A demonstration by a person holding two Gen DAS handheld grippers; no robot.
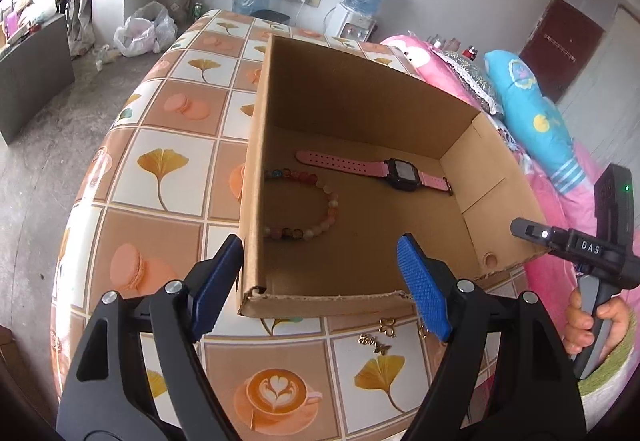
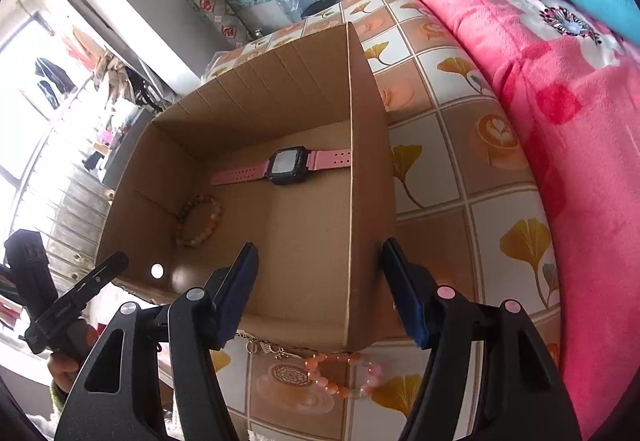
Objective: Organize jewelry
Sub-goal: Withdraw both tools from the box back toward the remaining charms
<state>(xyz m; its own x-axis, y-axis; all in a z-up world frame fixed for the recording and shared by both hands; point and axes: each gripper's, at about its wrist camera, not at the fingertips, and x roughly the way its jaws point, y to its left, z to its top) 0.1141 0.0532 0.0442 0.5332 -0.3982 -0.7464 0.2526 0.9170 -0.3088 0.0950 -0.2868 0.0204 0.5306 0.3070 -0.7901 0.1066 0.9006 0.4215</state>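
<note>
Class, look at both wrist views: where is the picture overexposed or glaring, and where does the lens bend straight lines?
Right wrist view: the window at left is blown out white, detail lost; the cardboard box edges bow. Left wrist view: even daylight, no harsh glare; the tablecloth grid curves strongly toward the dark rounded corners; the watch stays sharp.

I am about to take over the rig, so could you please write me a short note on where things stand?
Left hand-held gripper: open, empty, straddling the box's near left corner.
Right hand-held gripper: open, empty, astride the box's right wall.
Done: pink watch and bead bracelet lie in the cardboard box.
Left: gold chain and pink bracelet lie on the table by the box's near edge.
</note>
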